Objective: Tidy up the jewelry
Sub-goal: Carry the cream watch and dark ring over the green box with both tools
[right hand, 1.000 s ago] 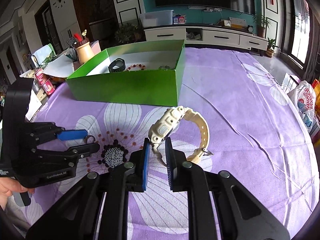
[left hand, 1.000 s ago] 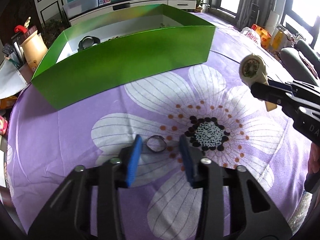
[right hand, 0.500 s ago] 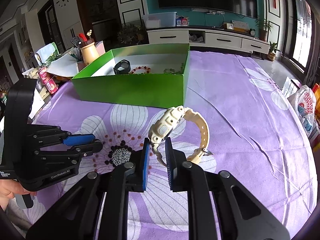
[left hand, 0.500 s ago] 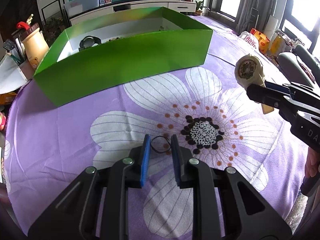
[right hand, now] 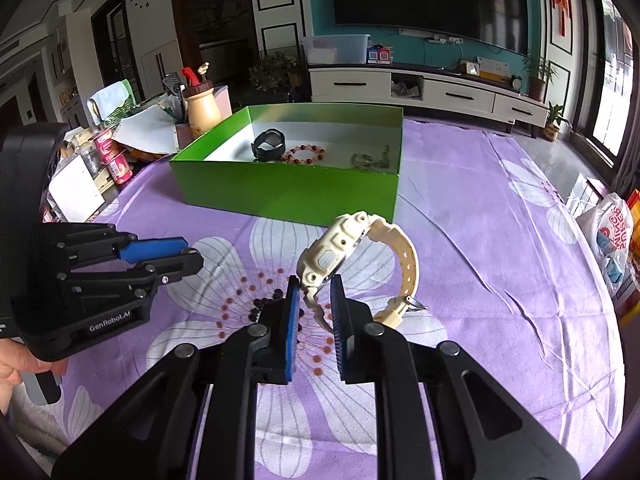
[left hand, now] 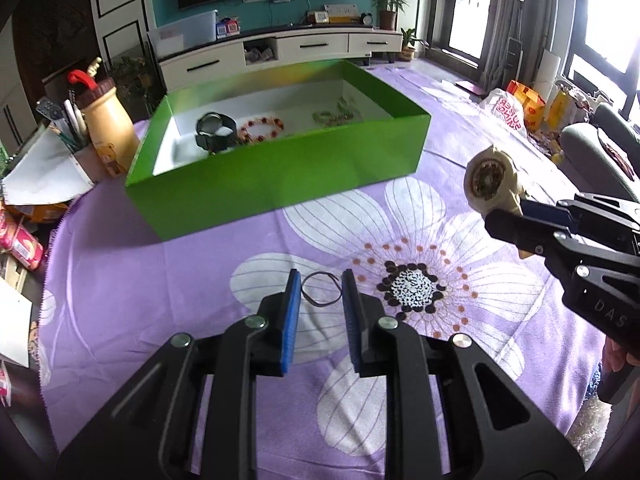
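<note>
On the purple flowered cloth over the surface point(left hand: 120, 272), the green box point(left hand: 280, 184) serves as the landmark. Left of the box stands a tan bottle-shaped pen holder point(left hand: 106, 120) among clutter.

Inside the box, from its left end: a black watch point(left hand: 215, 130), then a red bead bracelet point(left hand: 262, 128), then a tangle of greenish chain point(left hand: 336, 114) towards its right end.

In front of the box, on the near side, the left gripper point(left hand: 322, 284) hangs above the cloth. Its blue-padded fingers point(left hand: 294, 292) are drawn in around a thin dark ring point(left hand: 322, 289), which sits between the pads and looks pinched at both edges, apparently lifted, since a shadow lies on the cloth under it.

Further right, in front of the box's right corner, the right gripper point(right hand: 314, 296) has its fingers point(right hand: 294, 308) clamped on the lower strap of a cream watch point(right hand: 340, 252). The watch case stands just above and beyond the fingertips, tilted, with the other strap arching to the right and its buckle hanging free, clear of the cloth.
</note>
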{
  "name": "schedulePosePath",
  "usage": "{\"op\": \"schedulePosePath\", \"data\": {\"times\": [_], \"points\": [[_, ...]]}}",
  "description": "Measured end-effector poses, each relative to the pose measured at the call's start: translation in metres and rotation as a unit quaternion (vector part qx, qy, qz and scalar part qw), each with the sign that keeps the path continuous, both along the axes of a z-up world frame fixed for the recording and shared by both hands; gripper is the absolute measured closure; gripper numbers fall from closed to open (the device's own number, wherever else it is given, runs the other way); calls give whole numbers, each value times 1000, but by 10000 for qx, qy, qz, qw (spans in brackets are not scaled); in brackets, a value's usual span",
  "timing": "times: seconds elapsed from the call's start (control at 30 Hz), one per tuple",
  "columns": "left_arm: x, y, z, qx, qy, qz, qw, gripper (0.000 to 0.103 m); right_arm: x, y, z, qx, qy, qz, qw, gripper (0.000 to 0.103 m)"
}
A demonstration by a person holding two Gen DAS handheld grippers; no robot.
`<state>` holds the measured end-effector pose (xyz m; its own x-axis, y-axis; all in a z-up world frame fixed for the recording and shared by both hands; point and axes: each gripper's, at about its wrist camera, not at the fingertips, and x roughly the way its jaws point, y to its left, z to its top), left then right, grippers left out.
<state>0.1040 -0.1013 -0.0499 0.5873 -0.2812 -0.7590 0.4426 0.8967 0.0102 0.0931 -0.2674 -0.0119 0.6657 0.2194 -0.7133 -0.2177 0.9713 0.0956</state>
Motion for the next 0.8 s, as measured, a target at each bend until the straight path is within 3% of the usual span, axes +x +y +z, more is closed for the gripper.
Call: {"op": "schedulePosePath", "data": {"times": [0.8], "points": [[8, 49, 43, -181, -444, 477, 9977, 82, 9, 48, 39, -348, -530, 548, 9965, 88]]}}
